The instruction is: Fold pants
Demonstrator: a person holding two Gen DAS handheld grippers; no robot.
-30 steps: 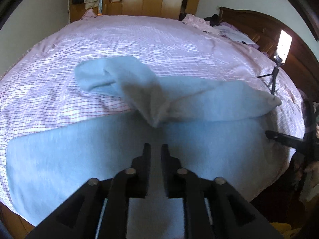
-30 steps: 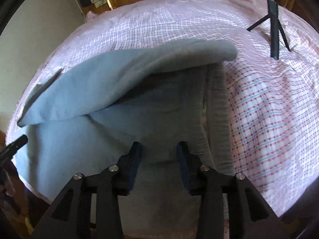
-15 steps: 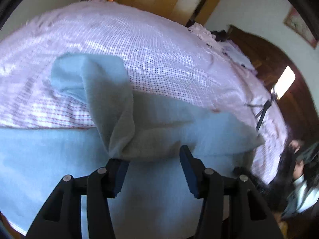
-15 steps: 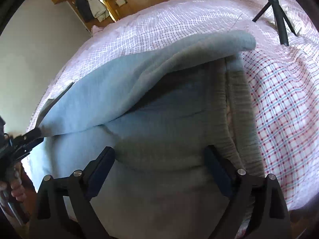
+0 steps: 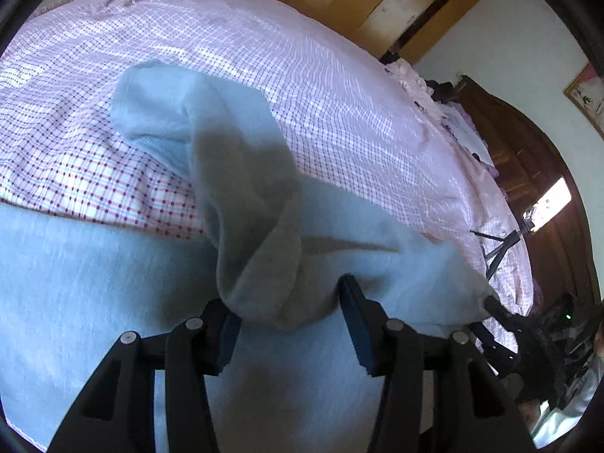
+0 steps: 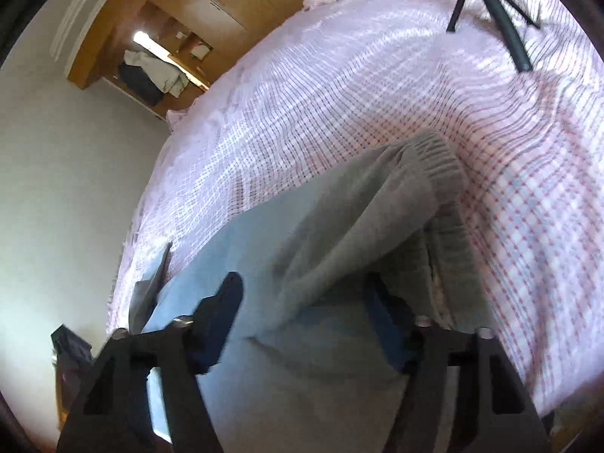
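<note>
1. Since a second ago, both sets of tongs have been spread from a narrow gap to a wide one, and both cameras have been brought lower and closer to the cloth.
2. The light blue pants [image 5: 94, 271] are seen laid across the pink checked bedsheet [image 5: 339, 87], with one leg doubled back over the rest in a raised fold.
3. The left gripper [image 5: 288, 319] is held with its jaws wide apart, and the bunched lower end of the fold is seen hanging between them; no clamping is shown.
4. The right gripper [image 6: 305, 317] is likewise spread wide, with the folded cloth near the ribbed waistband [image 6: 441, 162] lying between its jaws.
5. A black tripod [image 6: 506, 19] is seen standing on the sheet well beyond the pants.
</note>
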